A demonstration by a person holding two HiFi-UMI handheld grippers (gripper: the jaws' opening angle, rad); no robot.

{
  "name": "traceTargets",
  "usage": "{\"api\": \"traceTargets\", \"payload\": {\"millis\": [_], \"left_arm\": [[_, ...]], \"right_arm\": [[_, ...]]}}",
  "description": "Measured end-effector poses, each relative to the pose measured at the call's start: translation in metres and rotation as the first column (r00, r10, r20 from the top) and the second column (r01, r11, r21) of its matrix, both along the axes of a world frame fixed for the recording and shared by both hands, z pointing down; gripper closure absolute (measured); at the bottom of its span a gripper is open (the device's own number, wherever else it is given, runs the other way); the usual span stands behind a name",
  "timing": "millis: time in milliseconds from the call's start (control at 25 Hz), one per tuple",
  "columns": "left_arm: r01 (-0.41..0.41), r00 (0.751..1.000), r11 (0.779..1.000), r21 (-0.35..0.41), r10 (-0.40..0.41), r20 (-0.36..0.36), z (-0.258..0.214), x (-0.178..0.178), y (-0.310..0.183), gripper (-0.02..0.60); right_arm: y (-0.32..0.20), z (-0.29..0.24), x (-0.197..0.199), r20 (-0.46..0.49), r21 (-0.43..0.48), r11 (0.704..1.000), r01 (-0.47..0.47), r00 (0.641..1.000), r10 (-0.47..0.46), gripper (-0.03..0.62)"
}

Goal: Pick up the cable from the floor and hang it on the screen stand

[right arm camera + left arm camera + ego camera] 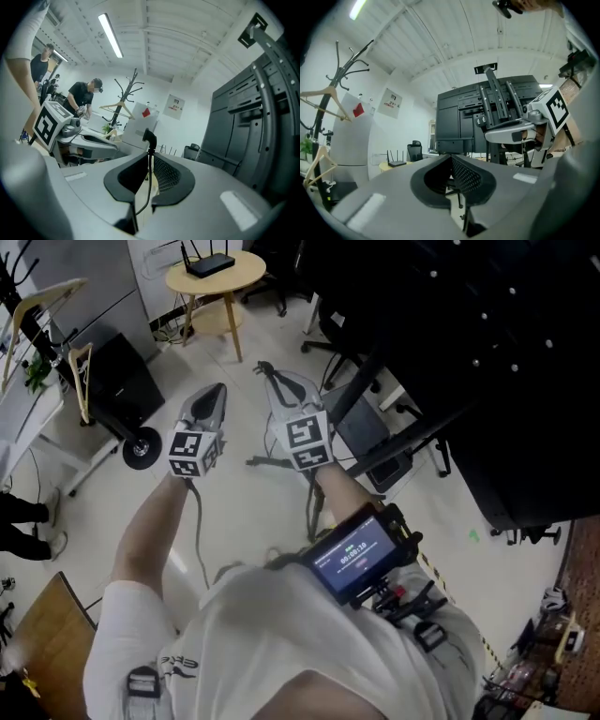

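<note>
Flooring [246, 413] is pale; round table [241, 277] stands beyond the held cable [150, 140].

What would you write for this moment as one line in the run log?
right gripper: shut on cable, plug end poking up | left gripper: shut | step: cable not yet hung

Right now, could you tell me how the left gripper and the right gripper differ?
The right gripper clamps the cable, black plug standing above its jaws; the left gripper holds nothing visible. The right gripper's jaws sit slightly apart around the cable; the left gripper's meet at the tips. Both are held side by side, each bearing a marker cube.
</note>
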State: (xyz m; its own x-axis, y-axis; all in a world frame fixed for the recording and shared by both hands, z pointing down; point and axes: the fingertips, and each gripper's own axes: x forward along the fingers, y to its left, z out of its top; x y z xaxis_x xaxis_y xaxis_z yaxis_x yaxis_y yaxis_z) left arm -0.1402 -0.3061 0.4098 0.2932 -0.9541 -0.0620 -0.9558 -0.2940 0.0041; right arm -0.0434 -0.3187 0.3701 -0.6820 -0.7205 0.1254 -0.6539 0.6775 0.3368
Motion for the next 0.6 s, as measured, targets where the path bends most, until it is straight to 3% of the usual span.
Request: {"api": "traceTargets", "payload": {"millis": [120, 400, 600], "left_arm": [[-0.021, 1.0, 0.999, 0.046, 0.021, -0.008, -0.042, 0.02, 0.002, 0.578], [-0.065, 0.998, 0.987, 0.148, 0.067, -0.014, -0.109, 0.022, -0.004, 0.58], [-0.093, 0.995, 0.975, 0.202, 0.095, -0.004, -0.139, 0.054, 0.032, 0.58]], "right_arm": [[0.006, -0.041, 0.019, 0.035, 0.026, 0.999, -0.021, 0.999, 0.02, 0.543], [0.001, -0.099, 0.019, 0.092, 0.073, 0.996, -0.055, 0.995, 0.048, 0.543], [0.037, -0.122, 0.047, 0.102, 0.106, 0.992, -0.075, 0.993, 0.065, 0.543]]}}
